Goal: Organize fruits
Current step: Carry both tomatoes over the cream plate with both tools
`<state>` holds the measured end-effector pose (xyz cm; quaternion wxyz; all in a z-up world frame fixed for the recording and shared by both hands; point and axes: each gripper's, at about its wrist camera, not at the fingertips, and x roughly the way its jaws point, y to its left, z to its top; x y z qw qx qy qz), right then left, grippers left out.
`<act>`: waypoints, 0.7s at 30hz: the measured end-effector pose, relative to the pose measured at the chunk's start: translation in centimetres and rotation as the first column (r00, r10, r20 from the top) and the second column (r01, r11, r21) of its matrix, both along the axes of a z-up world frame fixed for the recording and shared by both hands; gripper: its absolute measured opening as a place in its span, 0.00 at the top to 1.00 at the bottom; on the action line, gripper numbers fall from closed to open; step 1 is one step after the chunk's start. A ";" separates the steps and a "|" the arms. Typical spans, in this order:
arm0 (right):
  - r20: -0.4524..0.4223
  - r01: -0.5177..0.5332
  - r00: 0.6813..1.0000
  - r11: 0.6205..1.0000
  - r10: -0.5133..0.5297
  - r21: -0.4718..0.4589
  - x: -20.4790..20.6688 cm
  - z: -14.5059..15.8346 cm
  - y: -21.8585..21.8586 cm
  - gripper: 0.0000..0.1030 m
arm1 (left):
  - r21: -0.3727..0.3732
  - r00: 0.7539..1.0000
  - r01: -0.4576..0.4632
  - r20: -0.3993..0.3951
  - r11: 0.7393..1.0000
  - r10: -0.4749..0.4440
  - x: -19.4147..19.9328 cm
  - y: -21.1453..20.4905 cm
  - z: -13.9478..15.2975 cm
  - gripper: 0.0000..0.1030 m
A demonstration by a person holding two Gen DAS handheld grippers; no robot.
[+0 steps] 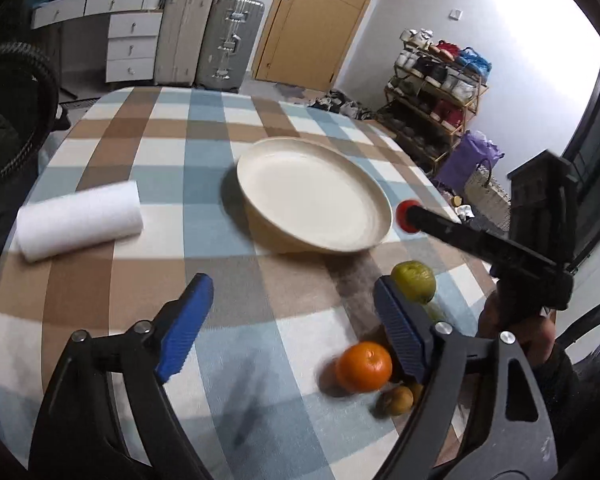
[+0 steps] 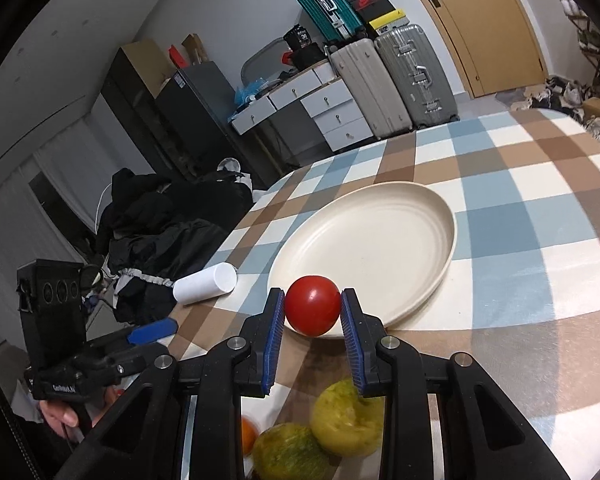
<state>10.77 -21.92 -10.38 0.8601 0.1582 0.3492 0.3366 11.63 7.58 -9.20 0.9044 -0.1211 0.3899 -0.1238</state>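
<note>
Red tomato sat clamped between the blue pads of the right gripper, held in the air just at the near rim of the cream plate. Plate itself bare, resting on the checked tablecloth. Left gripper spread wide, nothing between its pads, above the cloth. Orange lay on the table beside its right pad; yellow-green fruit just beyond; a small brownish fruit close by. White roll lay well left of the plate.
</note>
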 end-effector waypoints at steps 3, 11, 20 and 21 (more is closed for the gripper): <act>0.021 -0.001 1.000 1.000 0.001 -0.023 -0.9 0.4 0.0 0.72 | -0.007 0.999 -0.016 0.030 1.000 0.016 -1.6 0.0 0.2 0.15; 0.017 0.032 0.999 0.999 -0.031 -0.019 -3.1 0.4 -1.1 0.72 | 0.049 0.998 -0.063 0.014 0.997 0.062 -3.1 0.3 0.1 0.05; 0.036 0.039 0.999 0.998 -0.037 -0.048 -4.9 0.2 -1.7 0.72 | 0.127 0.993 -0.119 0.032 0.985 0.116 -5.4 1.7 2.3 0.01; 0.036 0.041 0.999 0.998 -0.040 -0.046 -5.1 0.1 -1.8 0.72 | 0.145 0.991 -0.131 0.030 0.981 0.128 -6.1 2.2 2.5 0.01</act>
